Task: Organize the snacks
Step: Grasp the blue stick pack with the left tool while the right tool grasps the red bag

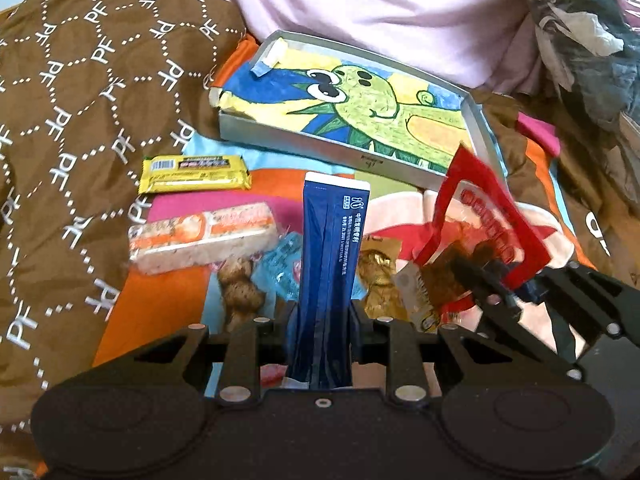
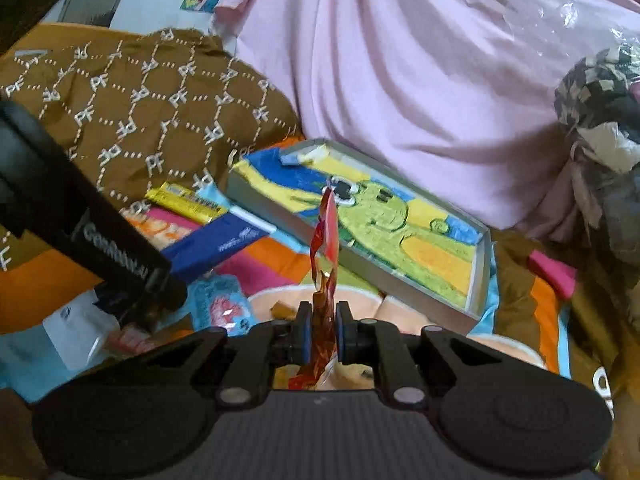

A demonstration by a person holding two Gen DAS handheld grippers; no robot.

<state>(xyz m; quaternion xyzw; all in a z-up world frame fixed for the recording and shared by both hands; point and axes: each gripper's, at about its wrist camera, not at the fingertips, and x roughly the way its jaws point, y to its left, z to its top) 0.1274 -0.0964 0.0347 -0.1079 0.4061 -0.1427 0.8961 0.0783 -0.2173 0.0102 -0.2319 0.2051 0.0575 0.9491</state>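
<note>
My left gripper [image 1: 320, 316] is shut on a dark blue packet [image 1: 326, 256] that sticks out forward above the bedding; the packet also shows in the right wrist view [image 2: 216, 246]. My right gripper [image 2: 322, 332] is shut on a red snack packet [image 2: 326, 248], seen edge-on; in the left wrist view the packet [image 1: 484, 220] is held up right of the blue one. A shallow grey box [image 1: 344, 148] lined with a green cartoon drawing lies ahead; it also shows in the right wrist view [image 2: 478, 276]. A small blue-white packet [image 1: 270, 58] lies in its far left corner.
On the colourful sheet lie a yellow bar [image 1: 196, 174], an orange-white cracker pack [image 1: 204, 236], a light blue packet [image 1: 282, 266] and a gold packet [image 1: 378, 276]. A brown patterned quilt [image 1: 80, 120] rises left, pink cloth [image 1: 400, 4] behind, bagged clothes [image 1: 588, 40] right.
</note>
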